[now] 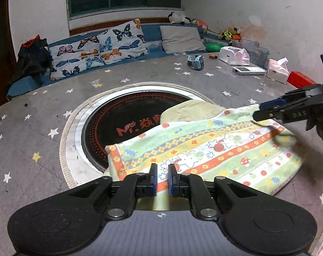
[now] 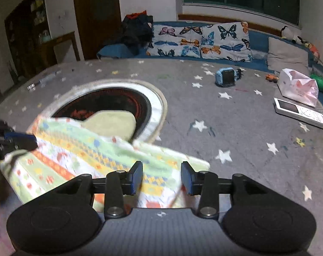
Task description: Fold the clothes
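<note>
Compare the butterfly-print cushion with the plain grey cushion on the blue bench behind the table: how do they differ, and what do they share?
The butterfly-print cushion is covered in orange, blue and pink butterflies; the grey cushion is plain. The butterfly-print cushion looks longer and is creased across its middle; the grey cushion looks shorter and smooth. The butterfly-print cushion sits nearer the dark clothes pile; the grey cushion nearer the soft toys. Both lean on the blue bench.

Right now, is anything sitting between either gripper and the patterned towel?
Nothing visible. The left gripper and the right gripper are both already at the towel, with cloth showing between their fingers. The blue watch and white device lie well beyond it.
</note>
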